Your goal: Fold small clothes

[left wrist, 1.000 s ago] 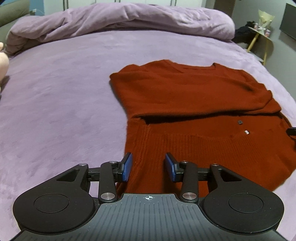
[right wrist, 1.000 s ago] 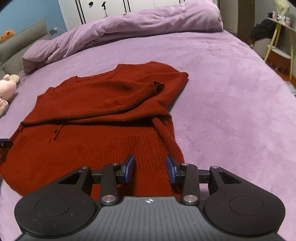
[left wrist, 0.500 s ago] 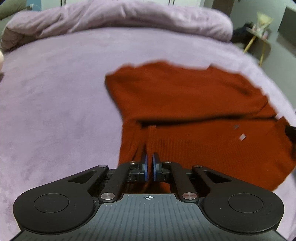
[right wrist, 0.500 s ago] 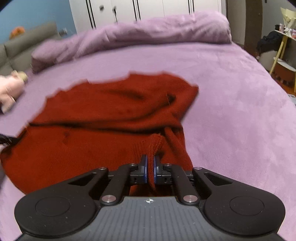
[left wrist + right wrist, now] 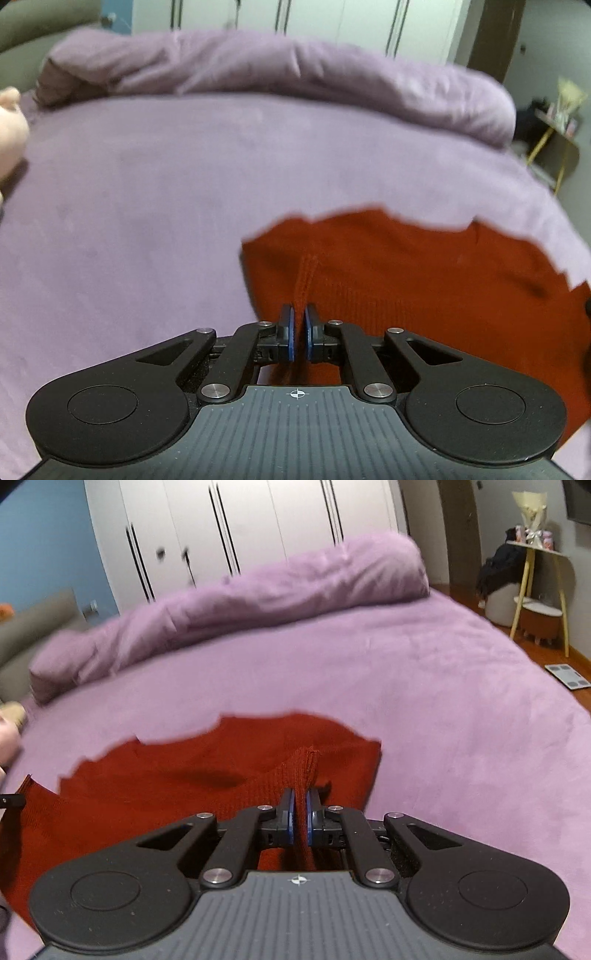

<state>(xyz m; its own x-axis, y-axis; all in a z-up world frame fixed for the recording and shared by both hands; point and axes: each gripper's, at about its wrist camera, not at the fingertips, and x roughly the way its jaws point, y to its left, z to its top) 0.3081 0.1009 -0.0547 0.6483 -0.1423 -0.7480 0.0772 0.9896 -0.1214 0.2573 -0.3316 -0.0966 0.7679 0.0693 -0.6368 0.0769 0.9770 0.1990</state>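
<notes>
A rust-red knitted sweater (image 5: 424,280) lies on the purple bed; it also shows in the right wrist view (image 5: 184,775). My left gripper (image 5: 299,325) is shut on the sweater's ribbed hem at its left corner, with a pinched ridge of knit standing up between the blue pads. My right gripper (image 5: 300,808) is shut on the hem at the right corner, also with a ridge of knit between the pads. The hem is lifted and carried over the sweater's body, hiding the lower part. Both views are motion-blurred.
The purple bed sheet (image 5: 147,206) spreads all around. A rolled purple duvet (image 5: 280,70) lies along the far edge. A pink soft toy (image 5: 11,122) is at the far left. A side table (image 5: 539,583) and a floor scale (image 5: 569,675) stand off the bed's right.
Both grippers closed on the sweater's hem, then lifted it and moved it forward over the sweater's body. Less of the sweater shows now than before.
</notes>
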